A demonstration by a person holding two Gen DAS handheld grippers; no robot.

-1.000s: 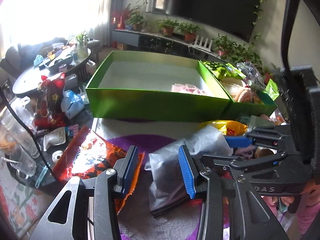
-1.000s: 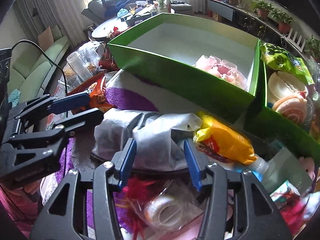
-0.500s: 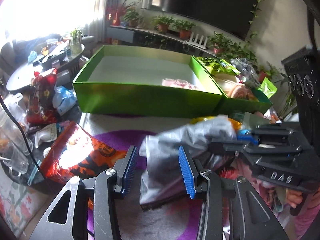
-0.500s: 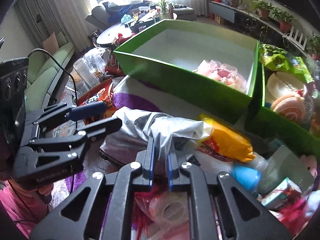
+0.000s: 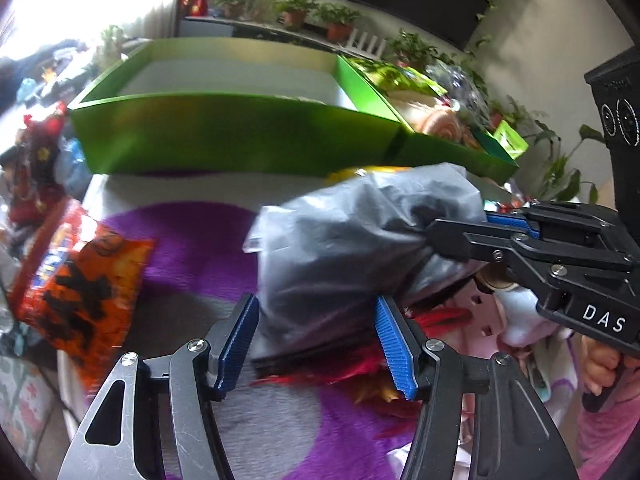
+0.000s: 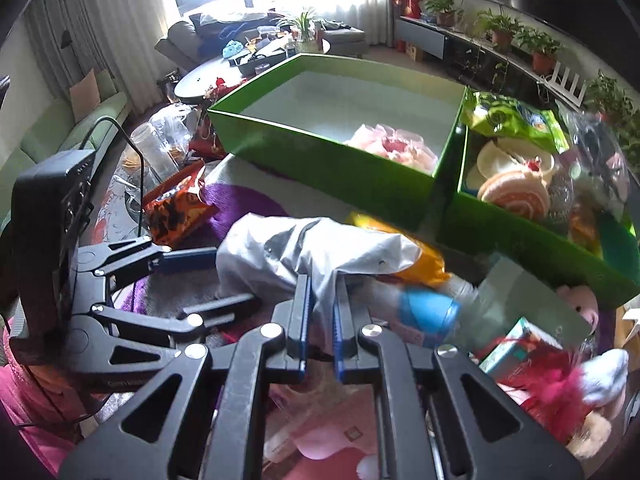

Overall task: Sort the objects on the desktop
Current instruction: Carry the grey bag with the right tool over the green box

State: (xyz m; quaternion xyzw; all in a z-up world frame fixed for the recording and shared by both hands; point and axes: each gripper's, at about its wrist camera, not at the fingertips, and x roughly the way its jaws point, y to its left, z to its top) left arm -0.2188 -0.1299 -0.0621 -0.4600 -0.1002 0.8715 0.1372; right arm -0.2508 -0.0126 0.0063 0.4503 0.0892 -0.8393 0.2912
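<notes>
Over at the far left of the left wrist view, an orange snack packet (image 5: 86,280) is lying flat on the purple and grey cloth (image 5: 192,240) that is covering the table. Just right of it, the left gripper (image 5: 316,344) is pointing down at a grey plastic bag (image 5: 352,240), and its jaws are opening: the blue pads (image 5: 238,344) are flanking the bag's lower end, with the left one right against the plastic, though the blur is hiding whether they are pressing it. Behind the bag, a large green box (image 5: 224,136) is standing open with a second green box (image 5: 452,152) touching its right side, that one packed with a green packet and round pinkish things. Further right, the right gripper (image 5: 448,236) is reaching in from the side and pinching the bag's upper right end, its jaws squeezed narrow on a fold of plastic; a hand (image 5: 604,368) is holding its handle.

In the right wrist view, the left gripper (image 6: 192,280) is coming in from the left with the bag's (image 6: 304,252) far end between its fingers, the right gripper (image 6: 322,304) is gripping the plastic in the middle, and a yellow packet (image 6: 428,264) and a blue-capped bottle (image 6: 432,308) are lying just to the right.
</notes>
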